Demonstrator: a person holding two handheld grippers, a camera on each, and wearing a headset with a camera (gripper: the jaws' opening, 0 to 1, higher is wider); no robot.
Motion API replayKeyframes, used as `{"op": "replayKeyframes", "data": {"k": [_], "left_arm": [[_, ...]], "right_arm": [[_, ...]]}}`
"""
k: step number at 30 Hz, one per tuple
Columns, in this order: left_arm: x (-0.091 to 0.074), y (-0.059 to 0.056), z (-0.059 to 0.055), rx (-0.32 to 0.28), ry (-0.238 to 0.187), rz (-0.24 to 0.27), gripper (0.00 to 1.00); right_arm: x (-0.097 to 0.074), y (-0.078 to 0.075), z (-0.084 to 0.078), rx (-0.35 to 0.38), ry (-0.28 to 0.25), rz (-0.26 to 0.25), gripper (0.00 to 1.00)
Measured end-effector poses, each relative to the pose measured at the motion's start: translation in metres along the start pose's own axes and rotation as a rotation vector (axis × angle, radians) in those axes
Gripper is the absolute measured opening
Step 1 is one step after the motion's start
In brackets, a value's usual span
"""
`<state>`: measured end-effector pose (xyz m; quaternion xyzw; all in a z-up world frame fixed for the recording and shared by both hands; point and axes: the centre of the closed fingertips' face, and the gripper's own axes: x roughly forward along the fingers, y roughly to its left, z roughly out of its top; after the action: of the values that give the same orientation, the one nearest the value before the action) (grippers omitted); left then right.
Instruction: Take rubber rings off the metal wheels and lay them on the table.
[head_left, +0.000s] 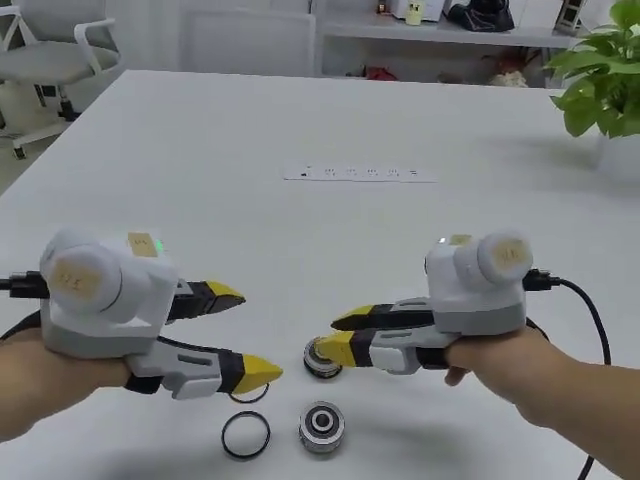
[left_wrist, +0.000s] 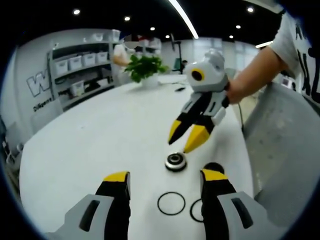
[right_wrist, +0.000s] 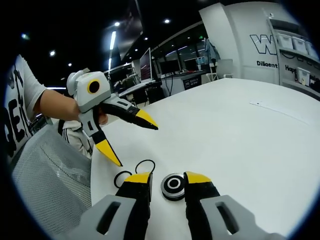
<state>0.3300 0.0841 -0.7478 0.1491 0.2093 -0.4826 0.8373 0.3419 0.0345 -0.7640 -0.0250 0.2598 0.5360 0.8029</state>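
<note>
A white tabletop (head_left: 300, 130) fills the head view, with a potted plant (head_left: 600, 75) in the upper right of the frame. The left gripper (head_left: 256, 335), at lower left, has its yellow-tipped jaws released and wide apart, holding nothing. The right gripper (head_left: 332, 337), at lower right, also has its jaws parted. In the right gripper view they flank a metal wheel (right_wrist: 174, 186) lying flat on the tabletop; contact cannot be told. A second metal wheel (head_left: 322, 428) lies near the bottom edge, just right of a loose black rubber ring (head_left: 245, 435). A second rubber ring (head_left: 250, 395) lies partly under the left gripper's lower jaw.
</note>
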Motion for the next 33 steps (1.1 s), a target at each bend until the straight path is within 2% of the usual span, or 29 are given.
{"op": "replayKeyframes", "data": {"k": [8,12,24,33], "left_arm": [[0.016,-0.002,0.002,-0.01,0.005,-0.018,0.54],[0.025,-0.002,-0.001,-0.016,0.01,-0.031,0.53],[0.044,-0.012,-0.004,-0.048,0.016,-0.069,0.47],[0.059,-0.02,-0.007,-0.054,0.031,-0.105,0.4]], "right_arm": [[-0.004,-0.01,-0.017,-0.022,0.036,-0.015,0.23],[-0.004,-0.013,-0.025,-0.026,0.054,-0.017,0.23],[0.001,-0.015,-0.039,-0.051,0.085,-0.005,0.21],[0.005,-0.015,-0.043,-0.059,0.084,0.004,0.18]]}}
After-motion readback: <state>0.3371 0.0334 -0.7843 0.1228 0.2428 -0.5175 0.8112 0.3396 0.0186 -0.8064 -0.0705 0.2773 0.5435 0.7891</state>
